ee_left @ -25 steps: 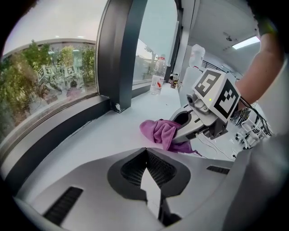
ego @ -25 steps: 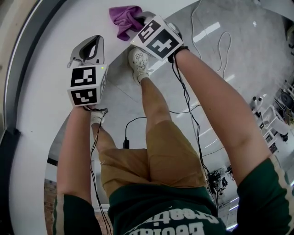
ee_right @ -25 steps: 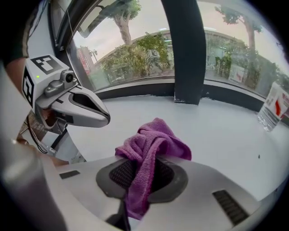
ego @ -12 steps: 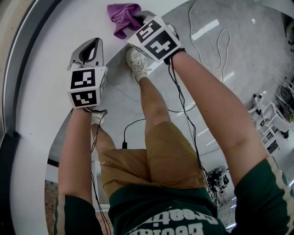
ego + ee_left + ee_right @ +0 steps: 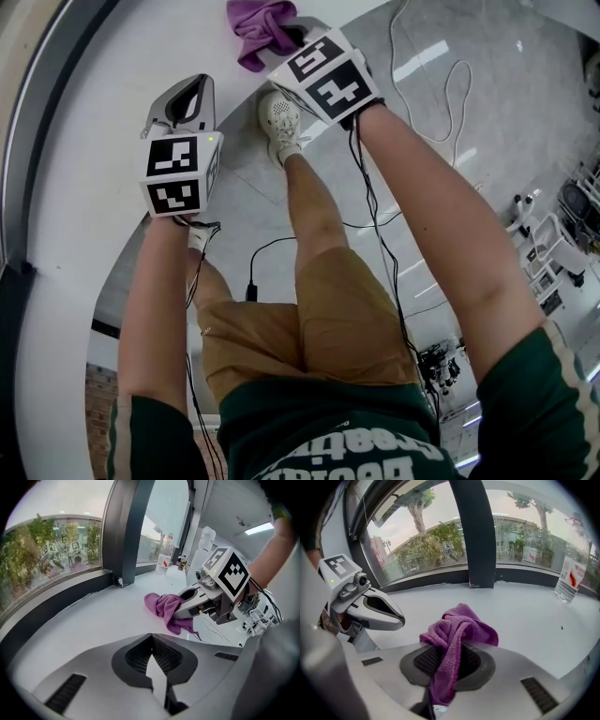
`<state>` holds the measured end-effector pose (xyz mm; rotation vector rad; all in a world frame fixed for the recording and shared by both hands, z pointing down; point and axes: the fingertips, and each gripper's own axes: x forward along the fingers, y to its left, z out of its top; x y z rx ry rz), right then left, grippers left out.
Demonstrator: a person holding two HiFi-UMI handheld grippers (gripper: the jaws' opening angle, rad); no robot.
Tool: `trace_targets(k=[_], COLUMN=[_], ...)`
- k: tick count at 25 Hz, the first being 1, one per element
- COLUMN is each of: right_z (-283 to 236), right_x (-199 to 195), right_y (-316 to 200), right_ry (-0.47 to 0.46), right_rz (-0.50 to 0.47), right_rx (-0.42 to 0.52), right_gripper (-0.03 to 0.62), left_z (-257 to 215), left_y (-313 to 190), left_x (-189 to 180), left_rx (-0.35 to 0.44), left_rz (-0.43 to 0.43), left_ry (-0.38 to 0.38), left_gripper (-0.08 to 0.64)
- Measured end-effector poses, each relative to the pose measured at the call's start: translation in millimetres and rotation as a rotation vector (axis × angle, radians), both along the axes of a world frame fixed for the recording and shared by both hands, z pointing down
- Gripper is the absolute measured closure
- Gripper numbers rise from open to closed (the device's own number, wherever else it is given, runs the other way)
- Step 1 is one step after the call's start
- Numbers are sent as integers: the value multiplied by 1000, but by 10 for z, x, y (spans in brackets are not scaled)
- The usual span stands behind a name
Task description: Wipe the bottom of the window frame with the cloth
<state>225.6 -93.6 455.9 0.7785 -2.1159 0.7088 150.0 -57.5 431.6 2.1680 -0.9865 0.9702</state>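
Right gripper [image 5: 452,645]: jaws clamped on bunched purple terry cloth [image 5: 459,623], near smooth white window sill's [image 5: 93,620] room-side edge | left gripper [image 5: 151,637]: jaws together, empty | clear plastic bottle [image 5: 569,578], contents indiscernible.

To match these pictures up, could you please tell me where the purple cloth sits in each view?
Head view: purple cloth, top centre.
Left gripper view: right of centre, held by the right gripper.
Right gripper view: lower centre, clamped in its jaws.
Shared landmark: the white sill.
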Motion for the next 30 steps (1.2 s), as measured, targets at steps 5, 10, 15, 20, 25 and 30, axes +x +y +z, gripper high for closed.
trace_targets(k=[5,10,15,20,25,30], right_z=[18,-3,27,79,143,56], right_x=[-19,-11,-40,-86,-234,-332], right_y=[-1,-1,-29,-63,-205,-226], right_ry=[2,-7,-6,-4,-6,-12], right_rz=[7,7,12,8,18,27], right_rx=[7,11,-15,-47,-66,-70], right_gripper=[522,522,522,522,522,522], left_z=[54,79,155,202,234,60], left_y=[-5,-23,-130,-309,-483,-424], left_x=[-26,-20,-126,-228,-339,-267], left_rx=[-3,-10,-18,-6,-9,-19], left_rz=[-9,-10,-31,-53,-100,-96], left_ry=[5,12,6,-8,-3,5], left_gripper=[553,553,552,554,552,552])
